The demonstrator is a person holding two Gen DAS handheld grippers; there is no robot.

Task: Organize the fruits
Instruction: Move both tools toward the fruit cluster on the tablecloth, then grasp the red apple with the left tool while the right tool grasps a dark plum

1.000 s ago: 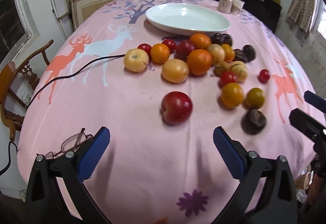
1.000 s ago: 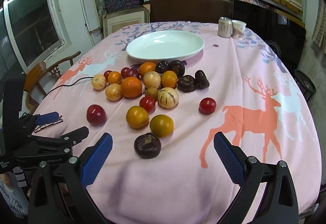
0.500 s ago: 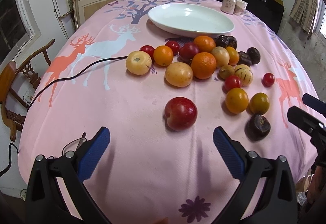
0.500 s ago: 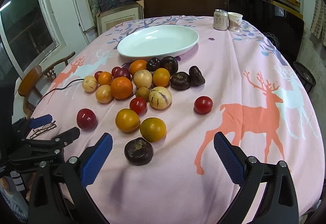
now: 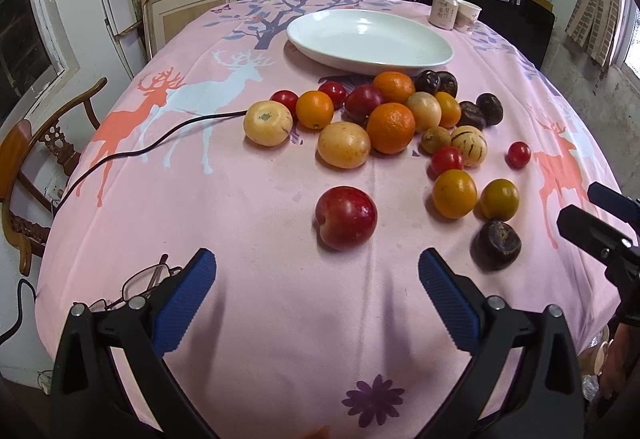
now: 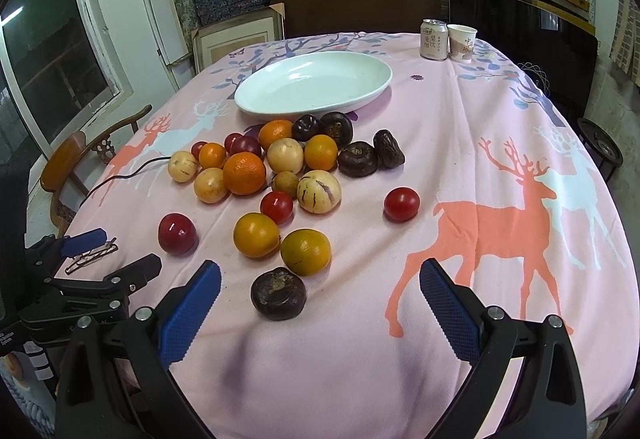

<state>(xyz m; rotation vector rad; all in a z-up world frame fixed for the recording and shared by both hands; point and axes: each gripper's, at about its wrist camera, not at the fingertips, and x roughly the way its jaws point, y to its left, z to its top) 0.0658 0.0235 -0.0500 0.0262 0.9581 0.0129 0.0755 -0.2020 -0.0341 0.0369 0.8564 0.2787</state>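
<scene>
Left claw (image 5: 316, 285): spread wide, gripping nothing, low over the near edge of the tabletop (image 5: 248, 207). The red plum (image 5: 346, 217) sits just ahead of it, roughly centred between the blue pads.
Right claw (image 6: 320, 297): also wide apart and empty, with the dark wrinkly fruit (image 6: 279, 293) right in front, a bit toward its left pad.
Fruit pile: oranges, pale yellow ones, small red ones and dark ones bunched mid-tabletop, none on the plate.
White plate (image 6: 360, 95): oval and bare, just behind the pile, long axis running roughly left to right across the tabletop.
Only in the left view: the glasses (image 5: 148, 279) show clearly as spectacles beside the left pad; the right view gives a thin wire shape, kinda hard to read.
Only in the right view: the lone red fruit (image 6: 401, 203) sits well apart from the bunch, near the orange deer print.
Far edge: can (image 6: 433, 39) and paper cup (image 6: 462, 42), side by side, upright.
</scene>
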